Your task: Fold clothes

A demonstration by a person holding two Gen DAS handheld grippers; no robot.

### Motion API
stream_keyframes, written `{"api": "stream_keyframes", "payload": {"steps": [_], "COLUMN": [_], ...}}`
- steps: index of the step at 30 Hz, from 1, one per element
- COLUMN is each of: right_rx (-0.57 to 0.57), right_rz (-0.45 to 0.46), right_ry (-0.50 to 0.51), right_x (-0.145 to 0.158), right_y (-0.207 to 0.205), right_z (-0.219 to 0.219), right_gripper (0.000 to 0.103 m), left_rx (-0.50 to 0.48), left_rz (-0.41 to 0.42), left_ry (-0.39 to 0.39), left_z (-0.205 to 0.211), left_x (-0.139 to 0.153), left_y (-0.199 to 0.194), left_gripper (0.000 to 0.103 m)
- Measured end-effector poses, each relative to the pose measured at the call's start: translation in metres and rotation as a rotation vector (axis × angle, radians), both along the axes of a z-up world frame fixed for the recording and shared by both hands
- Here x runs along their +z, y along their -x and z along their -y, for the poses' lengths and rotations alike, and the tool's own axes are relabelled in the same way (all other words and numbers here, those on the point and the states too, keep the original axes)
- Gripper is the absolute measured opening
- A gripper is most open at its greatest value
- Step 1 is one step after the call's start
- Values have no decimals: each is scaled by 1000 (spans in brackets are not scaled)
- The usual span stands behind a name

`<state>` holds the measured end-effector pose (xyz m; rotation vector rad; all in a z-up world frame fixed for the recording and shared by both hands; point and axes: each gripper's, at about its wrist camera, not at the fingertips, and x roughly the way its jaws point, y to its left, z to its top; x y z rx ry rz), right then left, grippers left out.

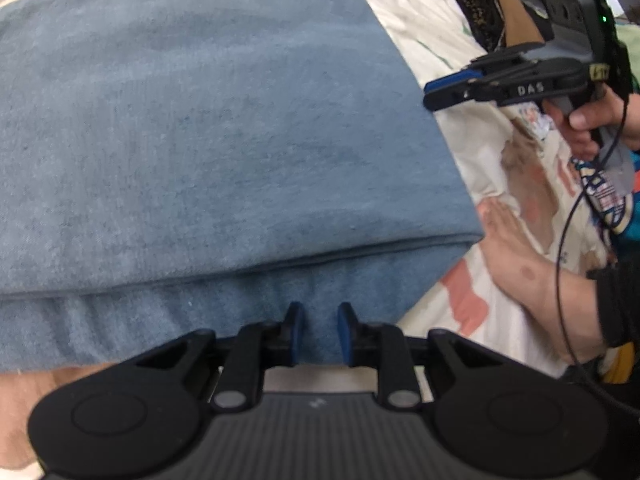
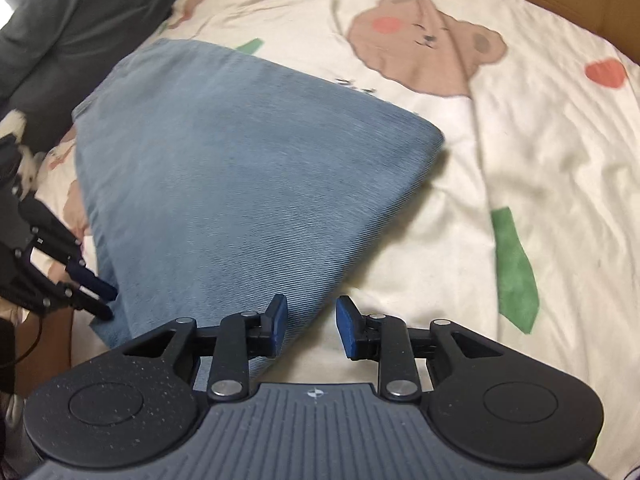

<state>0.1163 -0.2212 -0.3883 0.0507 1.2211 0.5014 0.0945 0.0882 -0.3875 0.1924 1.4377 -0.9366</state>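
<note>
Looking over my work from the left: my left hand-held gripper [image 1: 319, 334] hovers low at the near edge of the blue garment [image 1: 192, 128], its pads a narrow gap apart with cloth showing behind them, nothing pinched that I can see. The garment lies on the bed [image 2: 540, 128], already doubled over into a thick flat packet with a clean folded edge along the near side and a lower layer peeking out beneath. I judge the folding largely done; perhaps one more fold or a tidy-up of that protruding layer is left.

My right hand-held gripper [image 2: 311, 326] sits at the packet's right corner, pads clearly apart and empty, with the corner of the cloth lying under the left pad.

Around it: the bear-print sheet, a grey cushion [image 2: 68, 20] at the far left of the right view, a dark heap of other clothes [image 1: 484, 12] beyond. My bare foot [image 1: 528, 264] rests just beside the packet, and a trailing cable [image 1: 568, 240] crosses it; both could snag a sideways move.
</note>
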Motion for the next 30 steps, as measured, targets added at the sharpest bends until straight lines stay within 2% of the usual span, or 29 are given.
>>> {"api": "stream_keyframes", "payload": {"steps": [3,6,11,20,22,27,30], "right_rx": [-60,-122,-196,-452,-464,-467,-479], "right_rz": [-25,-57,-100,-246,-258,-267,-271], "right_ry": [-30,-90,-195,-507,-546,-645,-659], "right_x": [-5,-11,-24,-63,-64,-63,-72], "right_y": [-1,-4,-8,-12,-11,-7,-7], "right_z": [9,16,22,51,53,61,61], "right_gripper": [34,34,34,34,26,27,28], "left_rx": [6,42,102,244,259,289,308], "left_rz": [-18,-40,-35,24,47,62,64], "left_ry": [-5,26,47,66,49,31,0], "left_z": [0,-5,-20,-38,-40,-46,-53], "left_x": [1,8,24,38,41,48,51], "left_y": [-4,-9,-20,-51,-57,-74,-85], "left_gripper": [20,17,17,17,17,18,18]}}
